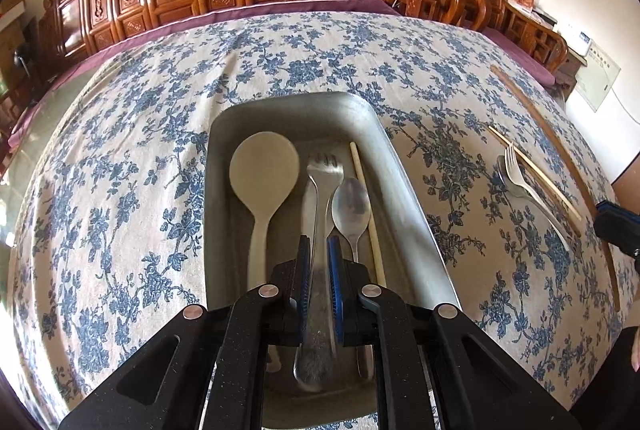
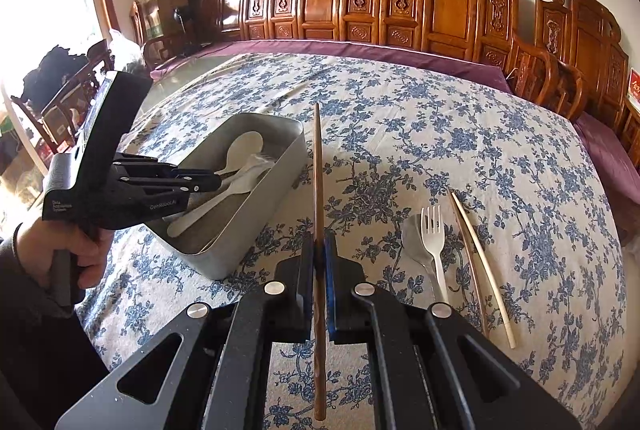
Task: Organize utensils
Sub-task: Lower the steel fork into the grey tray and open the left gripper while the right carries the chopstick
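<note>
- Two tools are loaded: left tool (image 1: 319, 250) grips a metal fork (image 1: 320, 222) over the steel tray (image 1: 404, 189); right tool (image 2: 319, 250) clamps a dark chopstick (image 2: 318, 189).
- Chopstick axis runs 12–6 o'clock; tray lies at 10 o'clock from the right tool.
- Only the right wrist view shows the white fork (image 2: 434, 242) at 2 o'clock on the counter (image 2: 440, 133).

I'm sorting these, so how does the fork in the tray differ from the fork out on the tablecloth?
The tray fork is held between the left gripper fingers over the metal tray; the tablecloth fork lies free, partly over a spoon. The tray fork's handle looks broader. Both are silver-coloured, tines pointing away.
</note>
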`<action>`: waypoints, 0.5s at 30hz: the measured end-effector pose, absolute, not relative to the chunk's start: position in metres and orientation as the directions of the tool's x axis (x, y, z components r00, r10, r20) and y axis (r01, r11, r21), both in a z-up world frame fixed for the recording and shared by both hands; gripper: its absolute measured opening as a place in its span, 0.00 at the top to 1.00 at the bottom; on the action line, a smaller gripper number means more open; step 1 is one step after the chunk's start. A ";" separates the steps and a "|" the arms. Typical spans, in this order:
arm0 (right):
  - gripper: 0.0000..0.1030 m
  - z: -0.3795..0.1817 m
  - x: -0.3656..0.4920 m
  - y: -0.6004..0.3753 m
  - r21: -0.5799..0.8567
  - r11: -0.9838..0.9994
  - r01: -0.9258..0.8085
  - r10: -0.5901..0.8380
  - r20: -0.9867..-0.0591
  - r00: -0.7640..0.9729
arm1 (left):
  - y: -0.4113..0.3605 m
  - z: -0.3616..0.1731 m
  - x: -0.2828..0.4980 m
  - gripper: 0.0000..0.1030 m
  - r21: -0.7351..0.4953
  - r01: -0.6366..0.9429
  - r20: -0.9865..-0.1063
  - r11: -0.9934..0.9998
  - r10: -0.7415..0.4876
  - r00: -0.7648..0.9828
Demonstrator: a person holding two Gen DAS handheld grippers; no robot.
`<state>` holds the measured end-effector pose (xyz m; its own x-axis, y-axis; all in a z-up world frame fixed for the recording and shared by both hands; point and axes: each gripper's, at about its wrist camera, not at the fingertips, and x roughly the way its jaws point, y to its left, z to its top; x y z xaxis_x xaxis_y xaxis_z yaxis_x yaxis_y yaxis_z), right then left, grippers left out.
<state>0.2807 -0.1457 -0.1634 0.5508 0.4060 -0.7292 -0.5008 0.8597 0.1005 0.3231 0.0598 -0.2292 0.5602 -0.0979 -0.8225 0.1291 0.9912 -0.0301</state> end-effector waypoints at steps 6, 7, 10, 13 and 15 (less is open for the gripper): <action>0.94 -0.162 0.281 -0.137 0.110 0.857 -0.504 0.414 -0.729 0.545 | 0.068 -0.219 0.319 0.92 -0.048 0.118 -0.807 0.992 -0.108 0.581; 0.94 -0.162 0.281 -0.135 0.114 0.856 -0.505 0.417 -0.729 0.543 | 0.070 -0.217 0.317 0.92 -0.049 0.115 -0.804 0.992 -0.107 0.585; 0.94 -0.160 0.282 -0.124 0.118 0.850 -0.513 0.425 -0.729 0.537 | 0.079 -0.211 0.312 0.92 -0.041 0.099 -0.796 0.994 -0.092 0.599; 0.94 -0.158 0.282 -0.113 0.124 0.842 -0.525 0.437 -0.727 0.530 | 0.090 -0.207 0.307 0.92 -0.037 0.084 -0.790 0.996 -0.081 0.607; 0.94 -0.158 0.283 -0.103 0.131 0.836 -0.532 0.446 -0.726 0.523 | 0.097 -0.203 0.304 0.90 -0.034 0.074 -0.786 0.997 -0.073 0.615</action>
